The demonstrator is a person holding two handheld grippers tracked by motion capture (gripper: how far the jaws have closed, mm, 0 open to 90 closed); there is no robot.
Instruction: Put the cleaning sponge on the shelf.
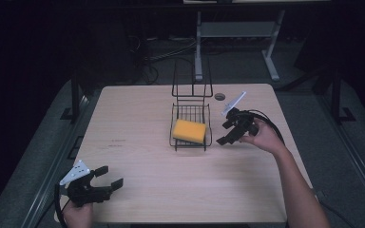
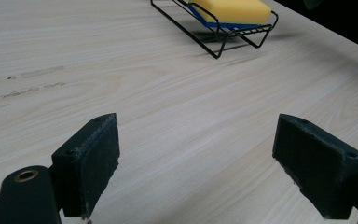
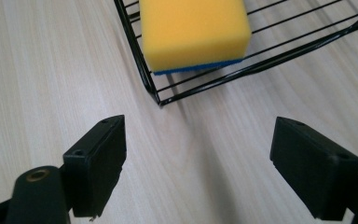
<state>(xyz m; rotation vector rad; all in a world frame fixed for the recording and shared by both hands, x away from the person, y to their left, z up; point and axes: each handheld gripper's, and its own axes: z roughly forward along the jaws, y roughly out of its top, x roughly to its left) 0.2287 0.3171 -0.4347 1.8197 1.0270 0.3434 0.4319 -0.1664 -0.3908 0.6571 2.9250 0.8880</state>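
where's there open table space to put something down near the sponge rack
Bare wood spans the table left of the wire rack, and the near strip between left gripper and the forearm. It is crowded right of the rack, where the right gripper hovers beside the sponge.

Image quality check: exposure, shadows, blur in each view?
High view: table evenly lit, surroundings nearly black, fairly soft. Left gripper view: sponge and wire rack sharp, rack shadow on wood; near jaws slightly soft. Right gripper view: bright, the sponge's yellow is saturated, rack wires cast soft shadows, no glare.
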